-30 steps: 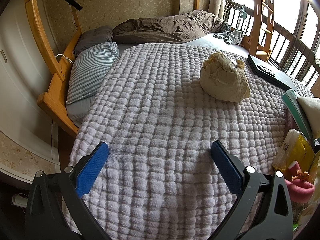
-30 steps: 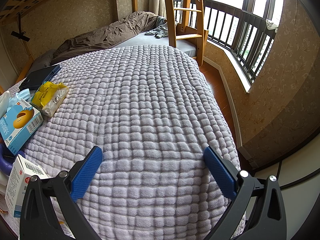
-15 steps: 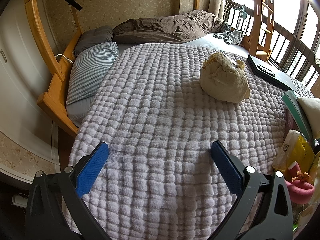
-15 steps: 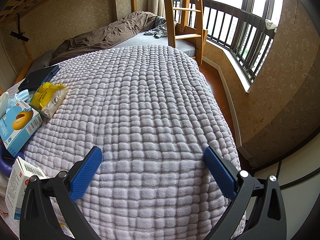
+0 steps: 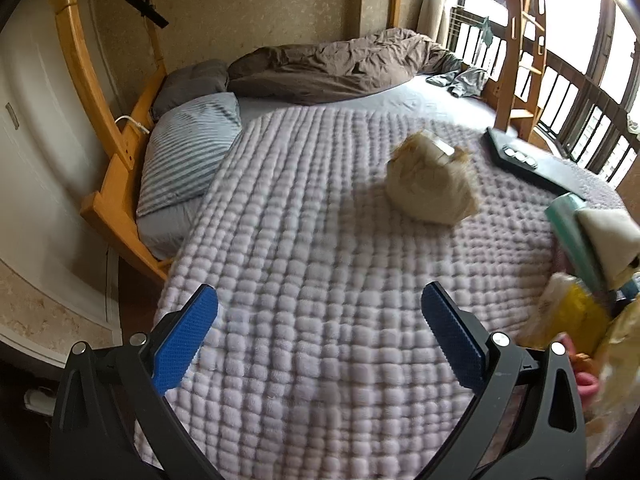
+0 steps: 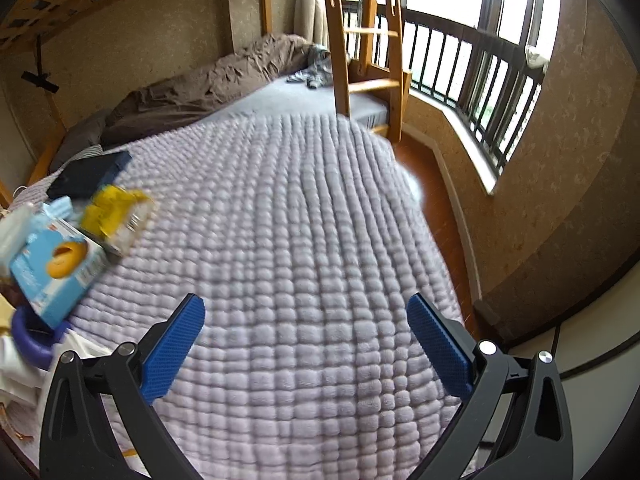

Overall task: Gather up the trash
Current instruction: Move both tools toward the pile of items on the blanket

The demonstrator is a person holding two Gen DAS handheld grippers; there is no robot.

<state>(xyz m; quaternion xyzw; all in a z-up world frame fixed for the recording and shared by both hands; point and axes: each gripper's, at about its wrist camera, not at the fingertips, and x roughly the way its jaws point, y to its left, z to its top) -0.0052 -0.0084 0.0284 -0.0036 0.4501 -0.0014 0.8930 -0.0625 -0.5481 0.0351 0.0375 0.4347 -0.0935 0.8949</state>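
A tied beige bag (image 5: 430,186) lies on the lilac blanket (image 5: 312,240), far ahead of my open, empty left gripper (image 5: 320,316). A yellow wrapper (image 5: 572,316) lies at that view's right edge and also shows in the right wrist view (image 6: 116,216). A light blue carton with an orange picture (image 6: 56,268) lies next to it, left of my open, empty right gripper (image 6: 306,320). A teal box (image 5: 572,232) and white paper (image 5: 608,236) lie beyond the wrapper.
A black flat case (image 5: 528,164) lies at the blanket's far right. A striped pillow (image 5: 188,156) and a brown duvet (image 5: 332,64) lie at the back. A wooden ladder (image 6: 360,40) stands at the bed's far corner. A purple ring (image 6: 32,340) sits at the left.
Both views have tilted and pulled back a little and are blurred with motion. The trash pile has shifted inward in the right view. Both grippers stay open.
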